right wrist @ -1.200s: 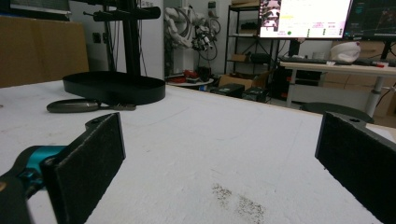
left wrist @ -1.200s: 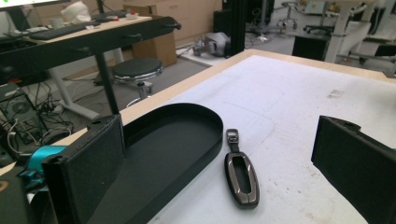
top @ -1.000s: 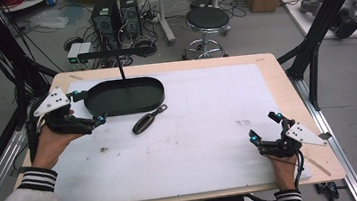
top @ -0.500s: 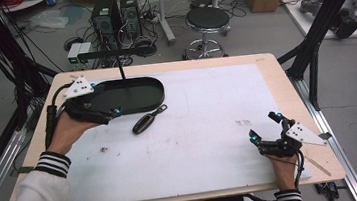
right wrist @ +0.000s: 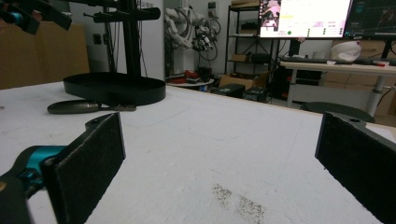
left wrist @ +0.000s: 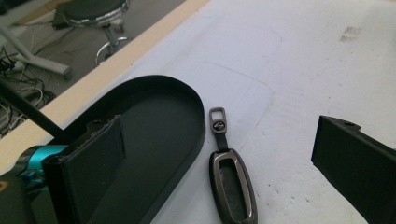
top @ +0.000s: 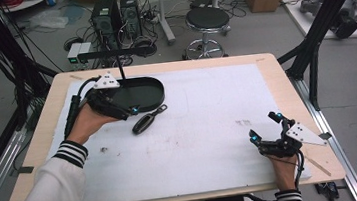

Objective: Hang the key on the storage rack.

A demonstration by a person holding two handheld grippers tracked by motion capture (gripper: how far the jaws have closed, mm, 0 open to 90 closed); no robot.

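Near end of shallow black oval tray (left wrist: 159, 140) hidden behind left gripper's jaw pad, lower end of dark metallic key fob (left wrist: 232, 184) cut by frame edge, emblem on its tab unreadable, tray's left end (top: 140, 92) covered by left gripper (top: 117, 107)

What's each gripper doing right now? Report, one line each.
Left gripper: open, empty, above the black tray and key fob.
Right gripper: open, empty.

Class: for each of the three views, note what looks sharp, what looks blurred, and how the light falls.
High view: even overhead light, soft shadows, key fob and tray fairly sharp. Left gripper view: fob crisp, the near jaw pads soft, the stool blurred. Right gripper view: tray fairly clear, jaws blurred, monitor bright and washed out.
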